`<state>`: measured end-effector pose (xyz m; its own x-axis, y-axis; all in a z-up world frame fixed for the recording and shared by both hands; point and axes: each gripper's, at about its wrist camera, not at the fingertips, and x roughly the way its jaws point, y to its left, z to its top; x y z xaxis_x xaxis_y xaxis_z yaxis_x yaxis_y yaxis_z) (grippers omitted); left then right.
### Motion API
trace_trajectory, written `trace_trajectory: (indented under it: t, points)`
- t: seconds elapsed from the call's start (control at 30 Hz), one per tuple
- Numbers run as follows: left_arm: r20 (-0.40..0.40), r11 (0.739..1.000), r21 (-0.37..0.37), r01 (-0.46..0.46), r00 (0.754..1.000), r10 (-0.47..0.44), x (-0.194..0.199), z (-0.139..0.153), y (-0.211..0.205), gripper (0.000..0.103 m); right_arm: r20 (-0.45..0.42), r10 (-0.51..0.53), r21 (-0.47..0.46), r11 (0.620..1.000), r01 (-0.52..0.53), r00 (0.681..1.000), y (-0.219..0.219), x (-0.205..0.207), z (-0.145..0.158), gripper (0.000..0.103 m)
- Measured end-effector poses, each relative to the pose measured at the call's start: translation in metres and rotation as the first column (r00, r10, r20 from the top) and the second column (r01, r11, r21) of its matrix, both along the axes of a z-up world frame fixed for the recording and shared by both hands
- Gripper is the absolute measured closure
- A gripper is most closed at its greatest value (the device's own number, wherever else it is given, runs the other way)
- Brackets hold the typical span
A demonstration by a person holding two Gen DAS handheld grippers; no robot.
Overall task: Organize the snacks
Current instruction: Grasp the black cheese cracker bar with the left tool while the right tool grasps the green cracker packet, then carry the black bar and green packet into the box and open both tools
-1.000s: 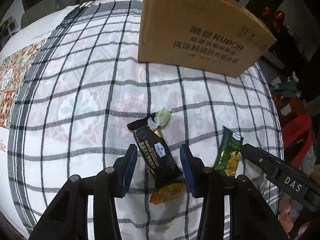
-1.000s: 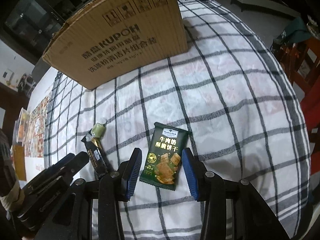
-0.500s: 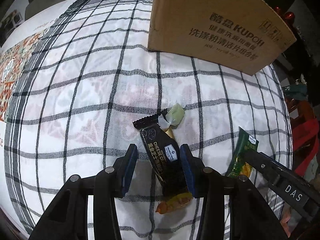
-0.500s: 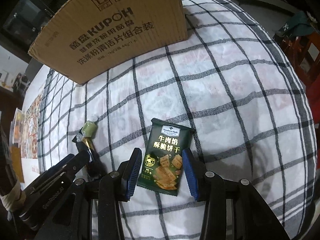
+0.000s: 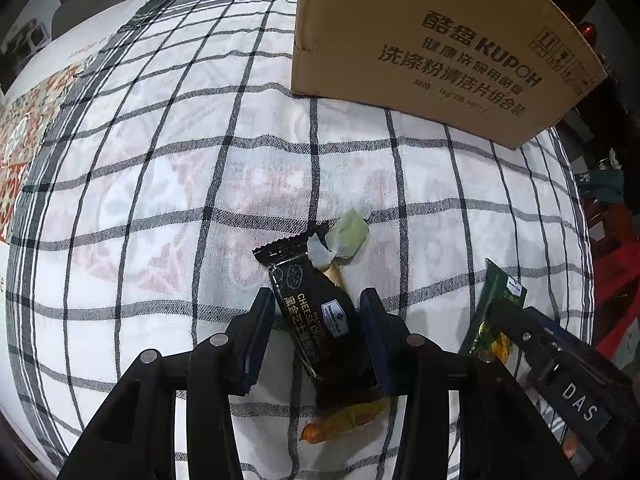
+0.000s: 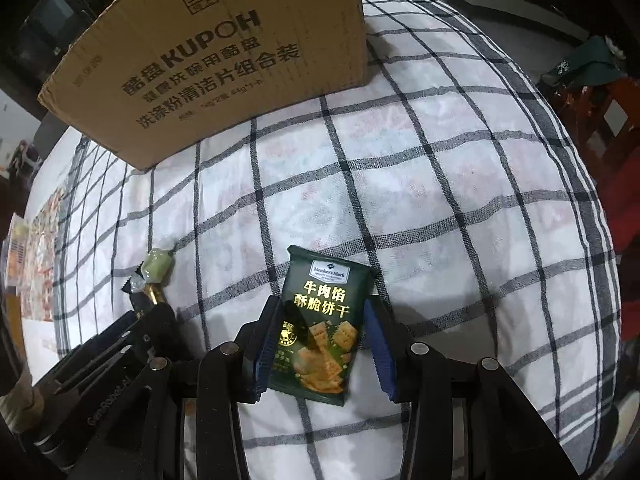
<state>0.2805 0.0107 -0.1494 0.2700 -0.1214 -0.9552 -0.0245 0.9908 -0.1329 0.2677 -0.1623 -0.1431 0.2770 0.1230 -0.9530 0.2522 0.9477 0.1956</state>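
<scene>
Between the blue pads of the left gripper (image 5: 318, 336) lies a black cheese cracker packet (image 5: 316, 320), flat on the checked cloth (image 5: 160, 200) that covers the tabletop. The jaws stand apart on either side of it: the right pad looks to be at the wrapper's edge, the left pad shows a sliver of cloth beside it, and whether they press on it I cannot tell. Under the packet's near end an orange wrapped sweet (image 5: 340, 420) pokes out, and a gold-wrapped piece shows beneath its far right edge. Touching the packet's far corner is a pale green wrapped candy (image 5: 348, 236), its twisted paper end resting on the black wrapper.

Just to the right, the right gripper (image 6: 322, 340) straddles a dark green biscuit packet (image 6: 320, 320), also flat on the cloth. Its jaws are opening; the packet sits between the pads, the left pad close against its edge and a narrow gap showing on the right. Each gripper crowds the edge of the other's view, the two working close side by side, so the right one hides part of the green packet from the left camera.

Farther back, well apart from the snacks, a brown cardboard box (image 6: 216, 56) with printed lettering stands on the cloth. Beyond the tabletop's right edge are dim red furniture and a dark green item.
</scene>
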Motion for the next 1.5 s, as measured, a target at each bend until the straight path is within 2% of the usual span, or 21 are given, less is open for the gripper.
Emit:
trace_trajectory:
  t: [0.07,0.33,0.47,0.57,0.77,1.17,1.5]
  points:
    - [0.000,1.000,0.003,-0.002,1.000,0.002,0.002,-0.001,-0.001,0.059,-0.003,-0.005,0.019,1.000,0.005,1.000,-0.001,0.000,-0.002,0.050]
    - [0.010,1.000,0.023,0.001,1.000,-0.001,0.005,-0.002,-0.008,0.060,-0.016,0.026,-0.051,0.998,-0.027,1.000,0.014,0.005,-0.008,0.050]
    - [0.021,0.999,0.040,0.011,1.000,-0.011,0.003,-0.003,-0.011,0.061,-0.011,0.043,-0.094,0.995,-0.044,0.999,0.023,0.008,-0.009,0.050]
    - [0.025,0.999,0.034,0.013,1.000,-0.013,0.002,-0.005,-0.011,0.066,-0.003,0.064,-0.126,0.990,-0.063,0.998,0.027,0.008,-0.010,0.054]
    - [0.041,1.000,0.013,0.011,0.999,-0.011,-0.005,0.000,-0.004,0.067,0.022,0.071,-0.115,0.991,-0.068,0.997,0.026,0.004,-0.005,0.055]
    - [0.166,0.999,0.000,0.036,0.986,-0.036,-0.026,0.045,0.003,0.068,0.167,0.111,-0.128,0.988,-0.090,0.980,0.018,-0.015,0.045,0.055]
    - [0.260,0.998,-0.011,0.056,0.964,-0.051,-0.039,0.084,0.004,0.069,0.286,0.164,-0.108,0.984,-0.139,0.944,0.027,-0.024,0.089,0.055]
